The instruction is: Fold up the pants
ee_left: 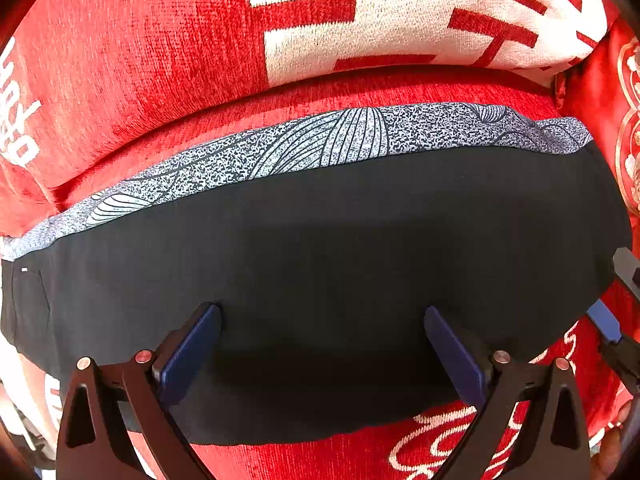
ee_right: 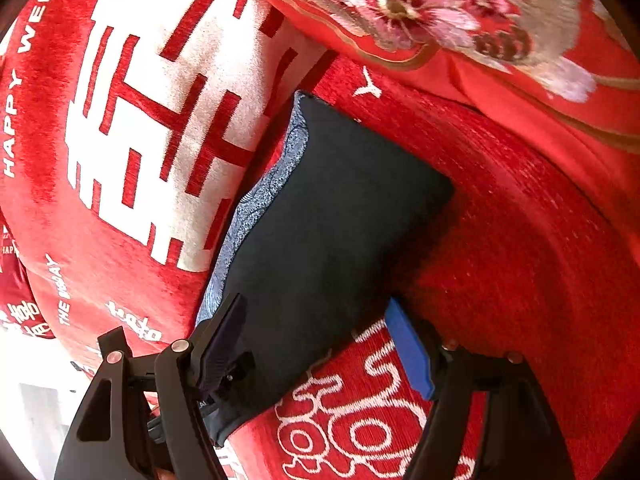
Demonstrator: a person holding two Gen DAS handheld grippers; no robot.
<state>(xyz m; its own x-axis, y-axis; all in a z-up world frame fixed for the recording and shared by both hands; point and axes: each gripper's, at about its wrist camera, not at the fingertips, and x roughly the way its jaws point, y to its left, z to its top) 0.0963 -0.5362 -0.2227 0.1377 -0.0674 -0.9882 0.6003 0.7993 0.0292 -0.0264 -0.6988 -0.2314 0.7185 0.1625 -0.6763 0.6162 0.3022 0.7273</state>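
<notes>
1. Lying flat on the red bedspread (ee_left: 332, 92), the pants (ee_left: 320, 240) show as a dark folded bundle with a grey patterned layer (ee_left: 320, 140) exposed along the far edge.
2. Left claw (ee_left: 322, 354): jaws spread wide, holding nothing; both blue pads sit over the near part of the bundle. Contact with the cloth cannot be confirmed.
3. Long axis: in the left view the bundle runs 9 to 3 o'clock, square across the claw, extending toward 12.
4. Right claw (ee_right: 316, 344): jaws wide apart, gripping nothing, straddling the near corner of the pants (ee_right: 332, 220), which stretch toward 12.
5. Judgement: the left claw is better centred for the next fold.
</notes>
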